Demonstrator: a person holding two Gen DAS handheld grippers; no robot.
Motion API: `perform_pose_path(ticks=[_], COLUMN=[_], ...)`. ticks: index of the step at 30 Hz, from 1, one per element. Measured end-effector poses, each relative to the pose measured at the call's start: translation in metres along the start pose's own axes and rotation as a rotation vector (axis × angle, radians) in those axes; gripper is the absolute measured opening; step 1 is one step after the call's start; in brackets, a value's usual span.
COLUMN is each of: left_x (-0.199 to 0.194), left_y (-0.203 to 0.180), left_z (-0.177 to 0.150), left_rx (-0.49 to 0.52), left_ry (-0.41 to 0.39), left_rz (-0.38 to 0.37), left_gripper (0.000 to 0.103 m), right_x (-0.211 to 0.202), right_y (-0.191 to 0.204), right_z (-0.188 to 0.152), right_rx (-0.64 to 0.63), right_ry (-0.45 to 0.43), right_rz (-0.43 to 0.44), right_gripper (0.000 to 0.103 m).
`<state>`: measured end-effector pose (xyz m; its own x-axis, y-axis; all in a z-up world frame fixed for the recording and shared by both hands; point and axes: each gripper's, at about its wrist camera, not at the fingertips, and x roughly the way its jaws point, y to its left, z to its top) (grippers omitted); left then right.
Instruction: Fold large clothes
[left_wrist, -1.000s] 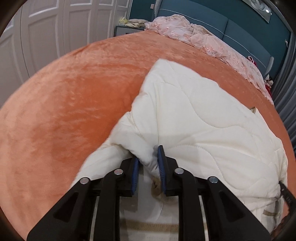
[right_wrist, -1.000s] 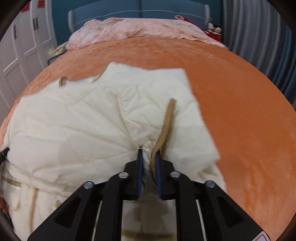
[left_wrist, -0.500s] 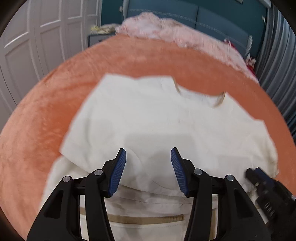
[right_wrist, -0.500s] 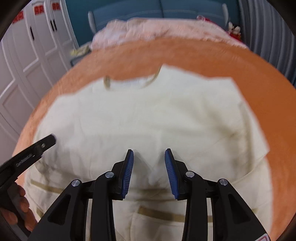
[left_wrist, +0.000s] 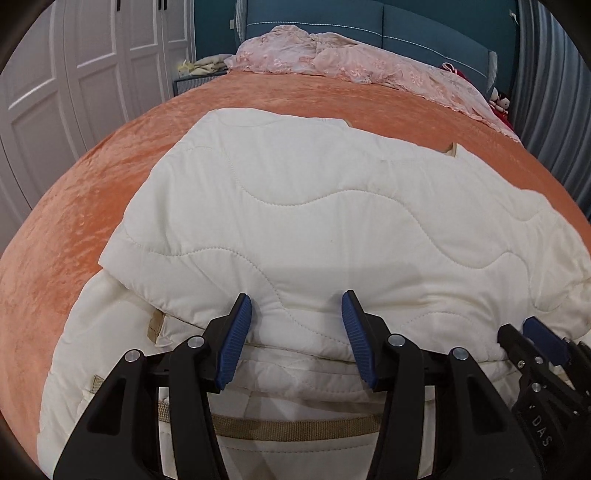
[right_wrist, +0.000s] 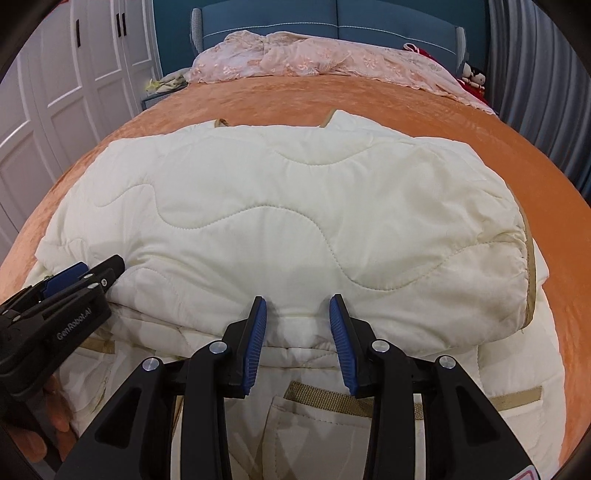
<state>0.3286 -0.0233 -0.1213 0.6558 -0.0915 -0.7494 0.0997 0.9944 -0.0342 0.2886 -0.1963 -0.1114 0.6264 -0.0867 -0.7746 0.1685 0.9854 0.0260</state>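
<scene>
A cream quilted jacket (left_wrist: 314, 221) with tan trim lies on the orange bedspread (left_wrist: 92, 192), its upper half folded down over the lower half. It also shows in the right wrist view (right_wrist: 288, 221). My left gripper (left_wrist: 295, 336) is open and empty, its jaws just above the near fold edge. My right gripper (right_wrist: 297, 341) is open and empty over the same edge, further right. The right gripper shows at the lower right of the left wrist view (left_wrist: 535, 354); the left gripper shows at the left of the right wrist view (right_wrist: 77, 280).
A pink lace cover (left_wrist: 351, 62) lies bunched at the bed's far end against a blue headboard (left_wrist: 406, 26). White wardrobe doors (left_wrist: 74, 74) stand to the left, grey curtains (left_wrist: 550, 92) to the right. A bedside table with cloths (left_wrist: 195, 70) is beyond the bed's left corner.
Both grippers let go of the jacket and opened. The lifted part now lies folded flat over the lower half, and both grippers have drawn back to the near fold edge.
</scene>
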Motion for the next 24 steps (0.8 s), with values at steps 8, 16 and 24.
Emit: perform_pose_path(ticks=[8,16,24], left_x=[-0.007,-0.039,0.01], left_y=[0.004,0.055,0.089], left_z=[0.005,0.055,0.158], left_rx=[-0.013,-0.109,-0.216], left_ry=[0.003,0.003,-0.009], left_rz=[-0.026,-0.161,-0.147], left_gripper=[0.049,0.05,0.056], right_x=[-0.003,-0.03,0.021], right_y=[-0.012,-0.026,-0.003], right_z=[0.004,0.046,0.155], right_rx=[0.036,0.051,0.173], right_ry=[0.016,0.026,0.0], right_rz=[0.077,0.222,0.395], right_gripper=[0.04,0.051,0.055])
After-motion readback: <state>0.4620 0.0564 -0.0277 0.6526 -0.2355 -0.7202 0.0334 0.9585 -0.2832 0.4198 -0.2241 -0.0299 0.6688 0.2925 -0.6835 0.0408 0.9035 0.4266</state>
